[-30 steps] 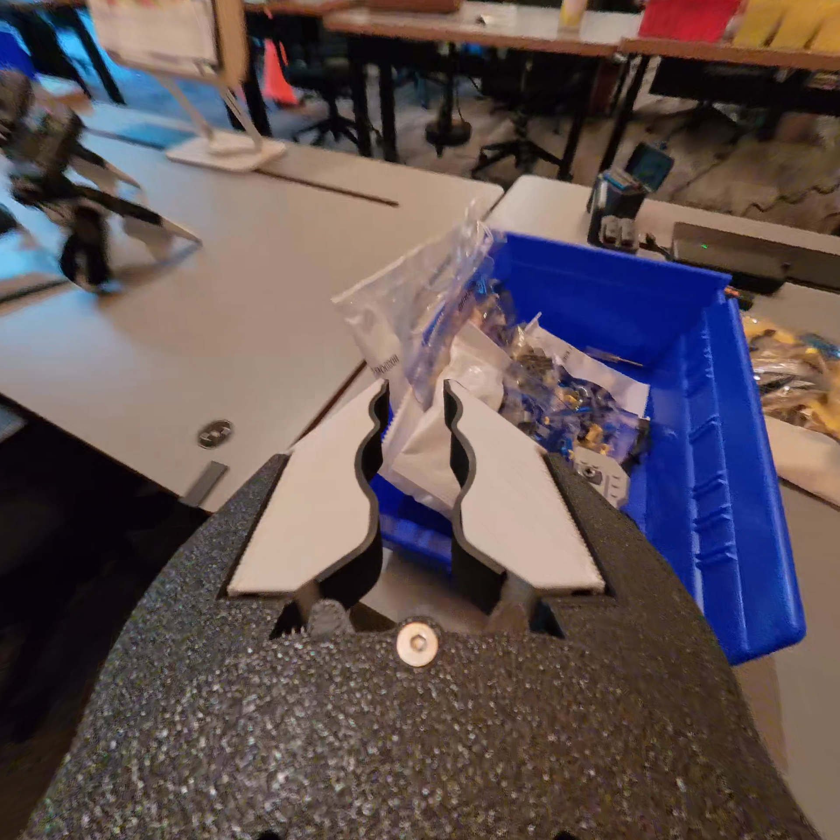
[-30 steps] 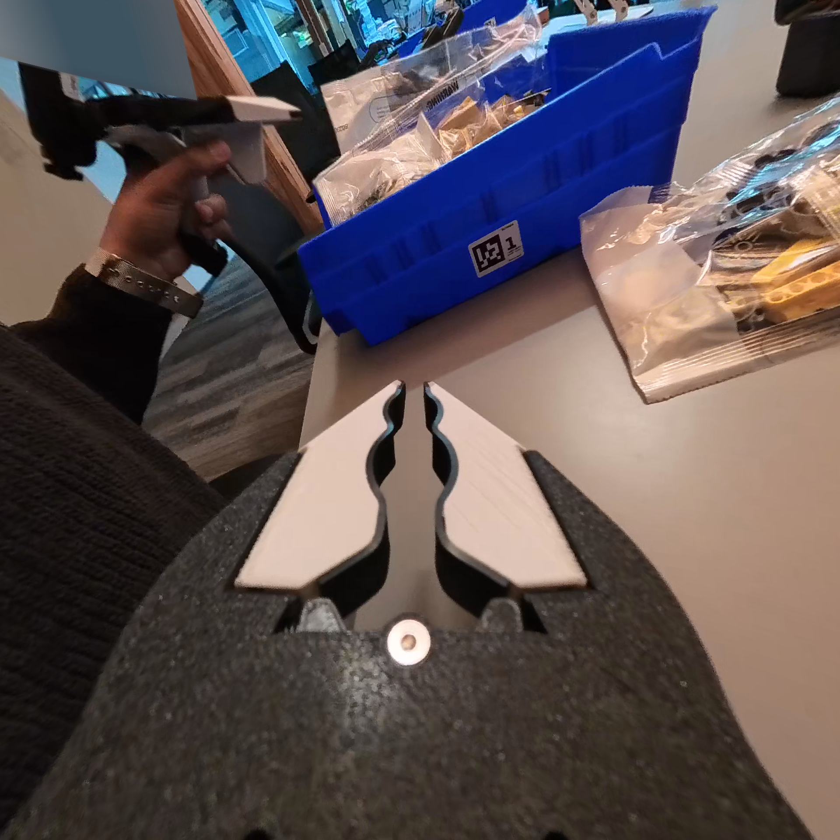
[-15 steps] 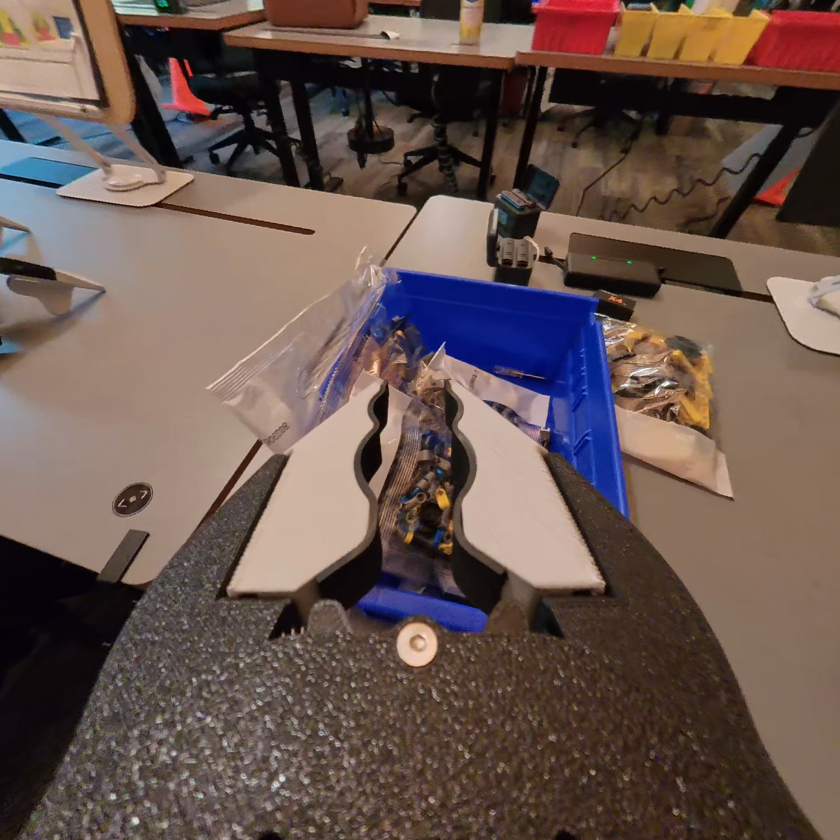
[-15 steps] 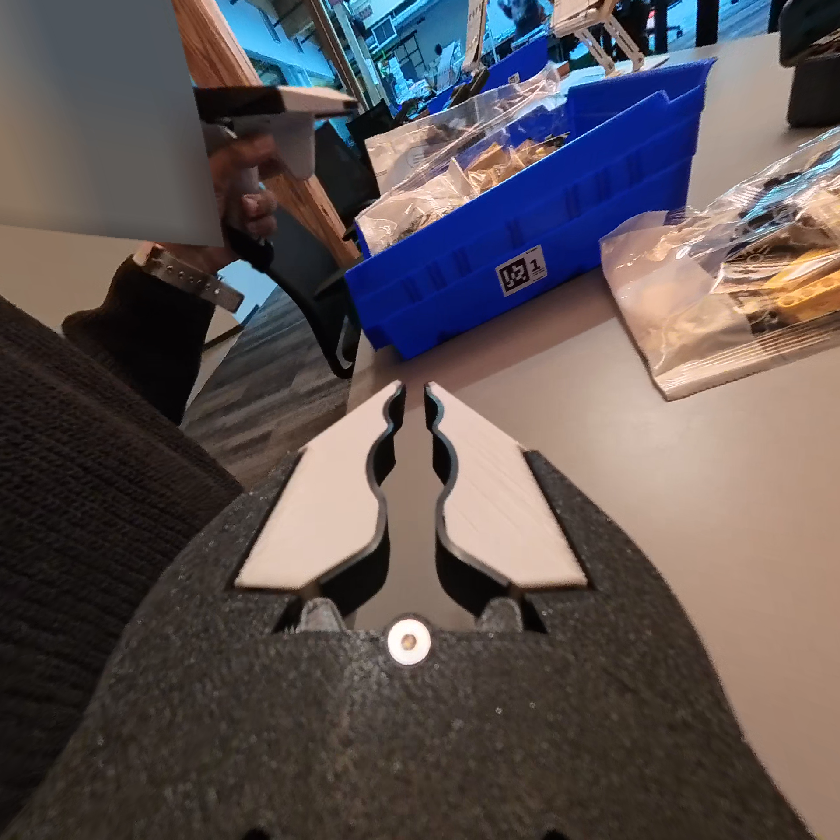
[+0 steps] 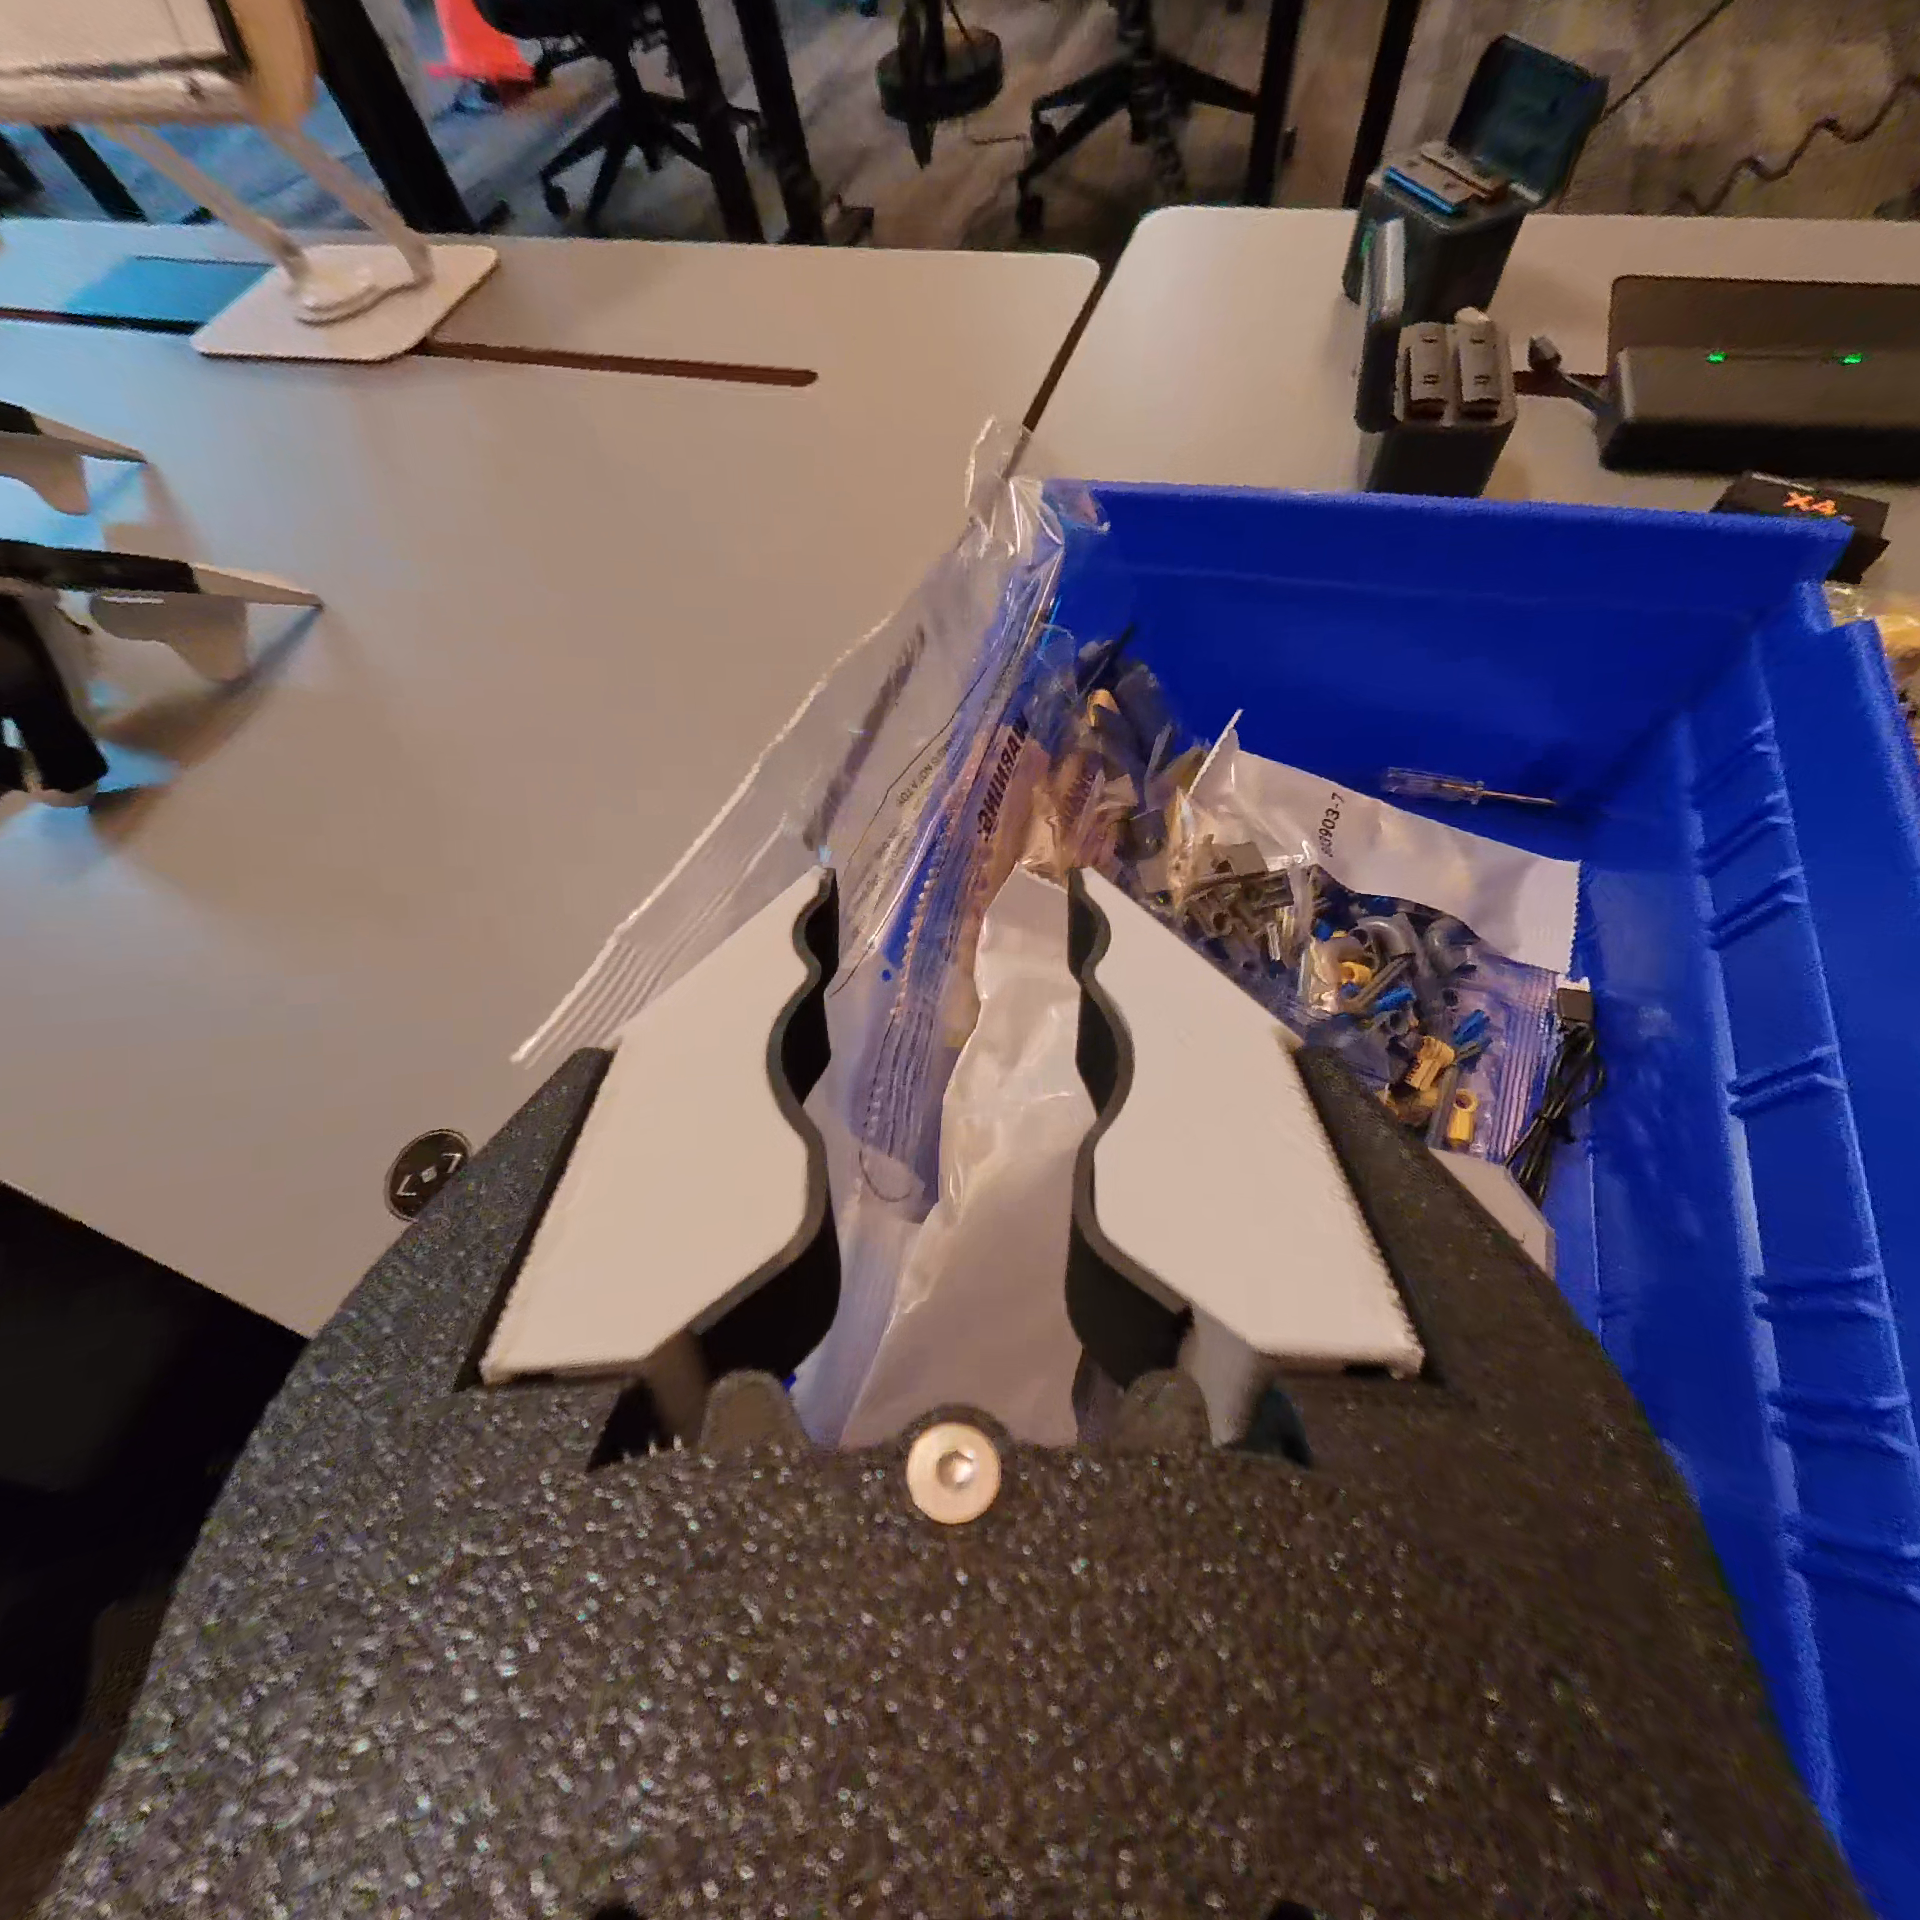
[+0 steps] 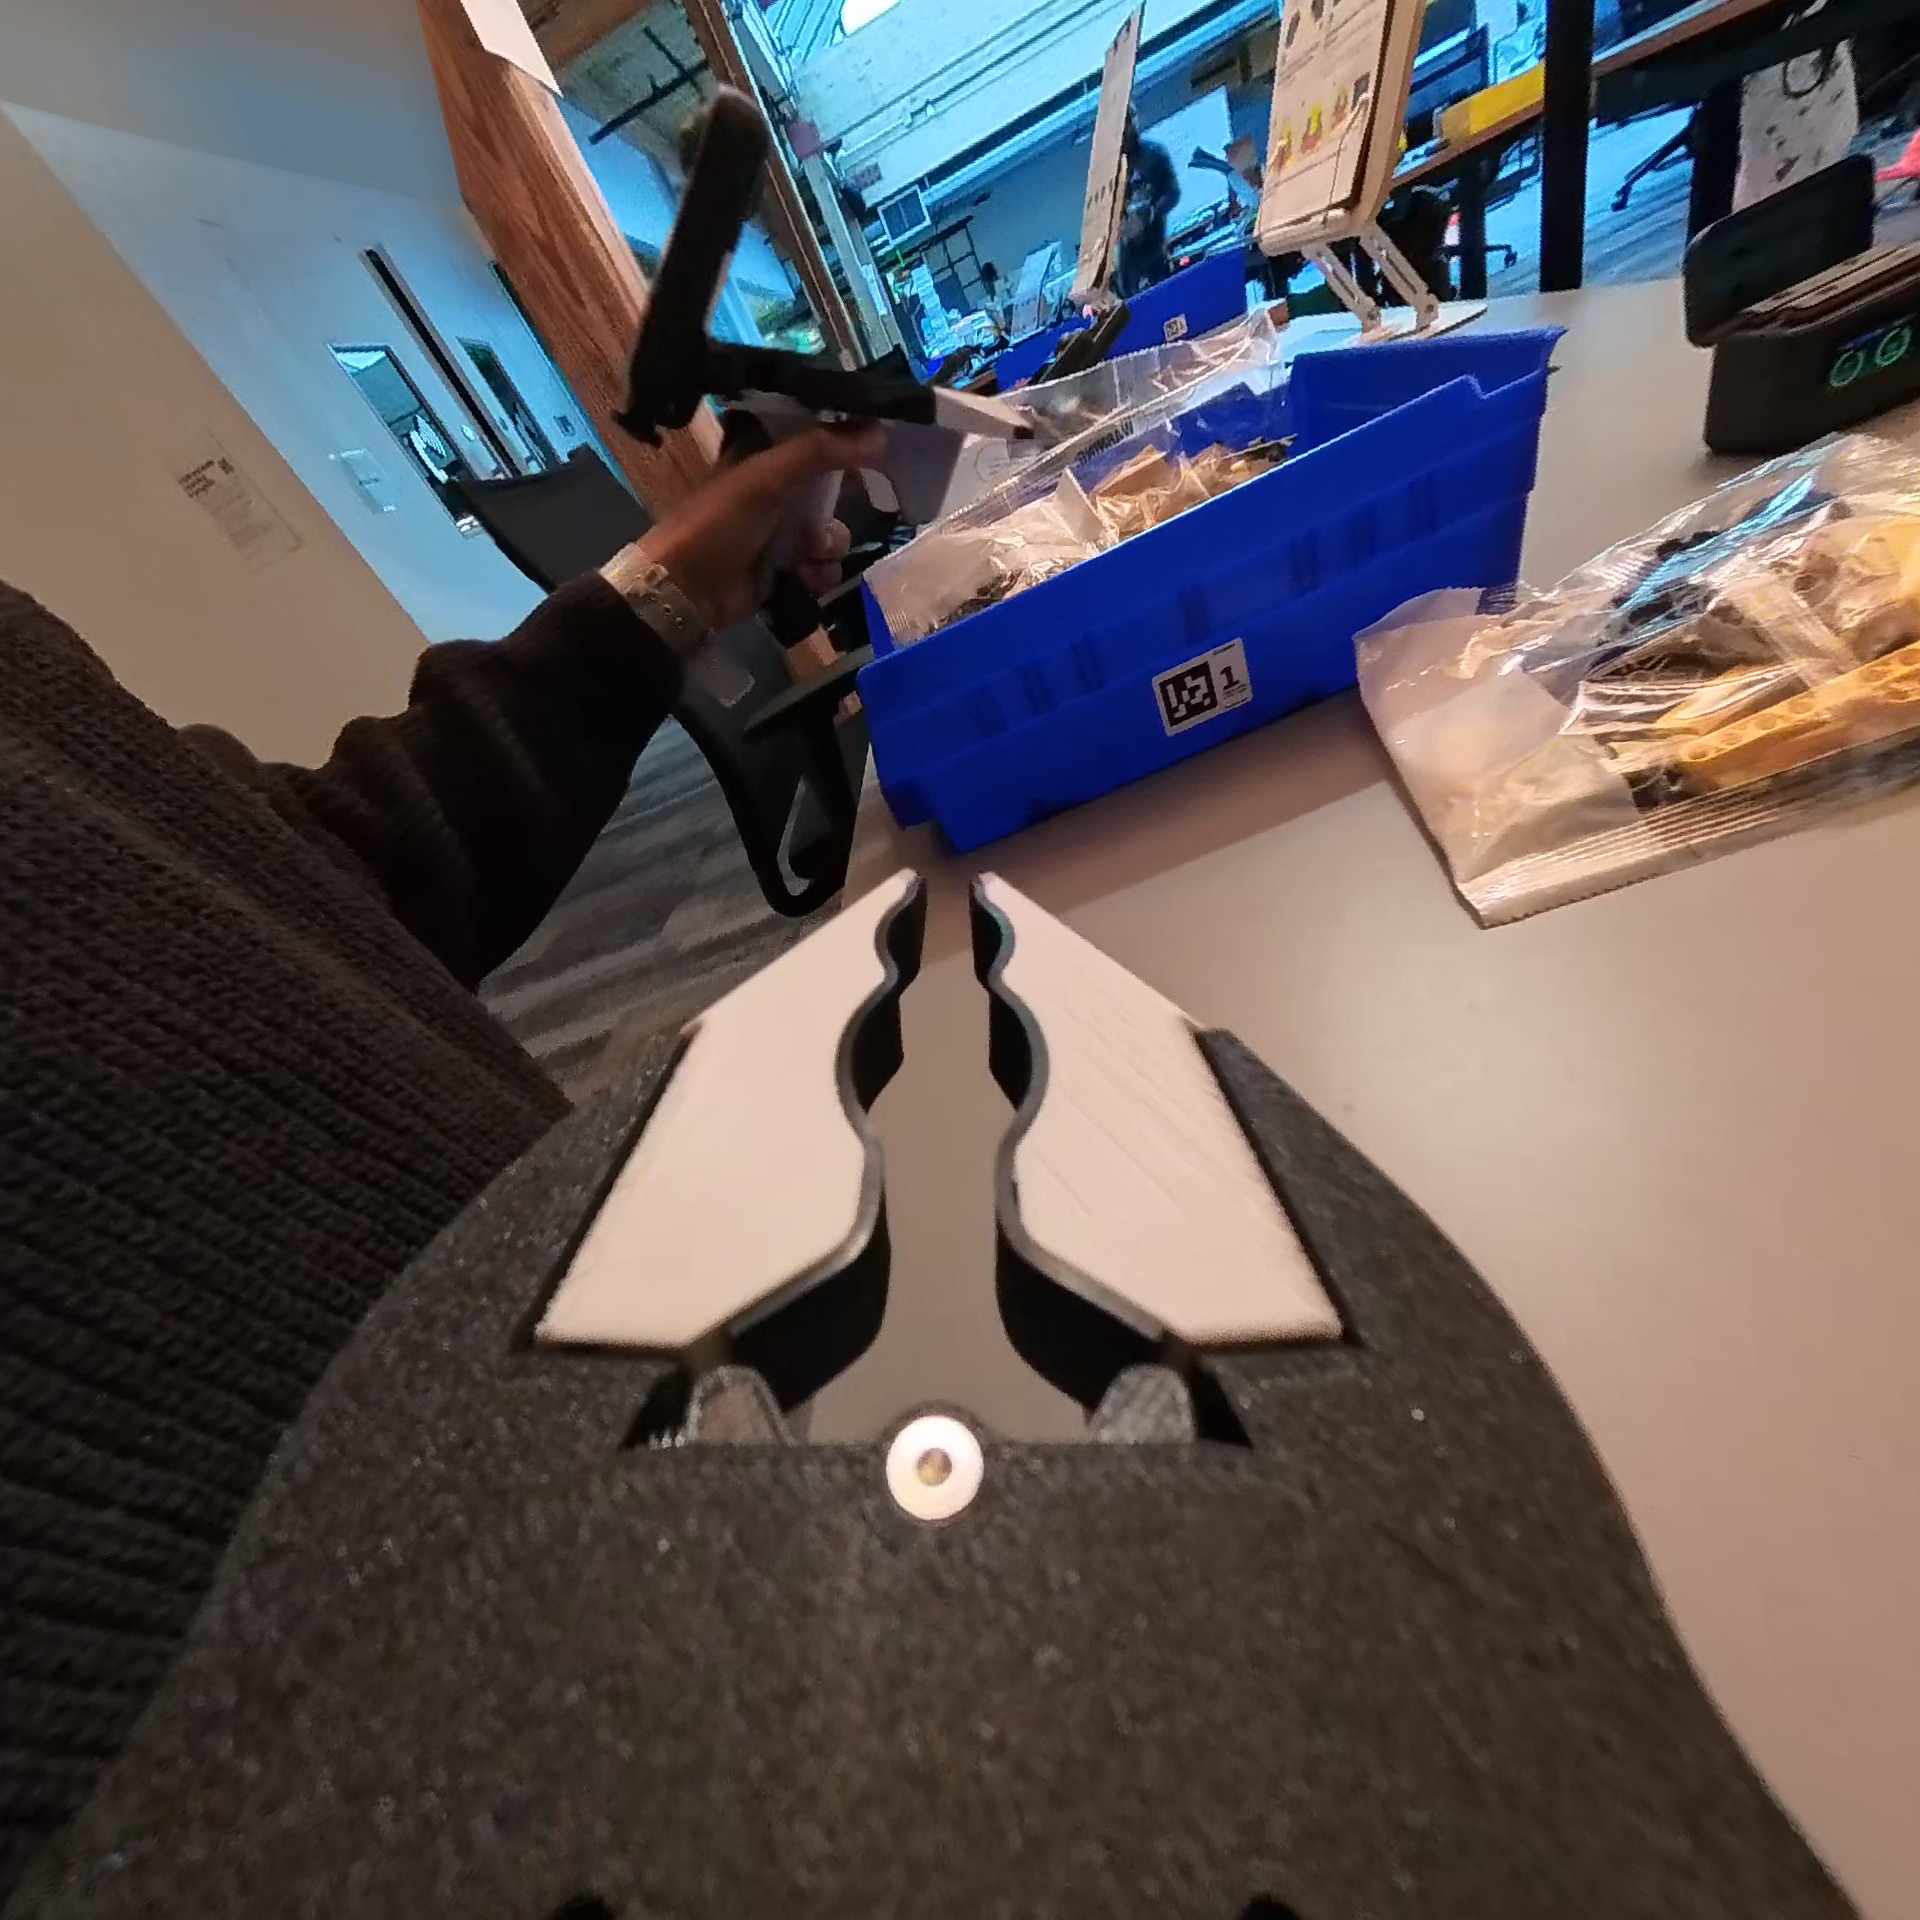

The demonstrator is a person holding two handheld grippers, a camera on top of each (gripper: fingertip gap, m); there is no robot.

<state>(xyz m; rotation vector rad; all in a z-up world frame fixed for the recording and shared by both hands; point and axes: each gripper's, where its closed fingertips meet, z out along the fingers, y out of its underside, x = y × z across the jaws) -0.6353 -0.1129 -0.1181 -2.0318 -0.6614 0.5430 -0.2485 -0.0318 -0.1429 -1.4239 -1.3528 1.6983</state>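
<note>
Bag between open left gripper jaws, seemingly untouched; bin beneath.

A shared workshop or lab: rows of grey desks, office chairs, a blue parts bin, charging gear.

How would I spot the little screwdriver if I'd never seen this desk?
Find the blue bin on the grey table, full of clear bags of small parts. At its far end, on bare blue floor beyond the bags, lies the screwdriver. It is the only loose, thin stick there, with a see-through handle and a metal tip, not bagged.
</note>
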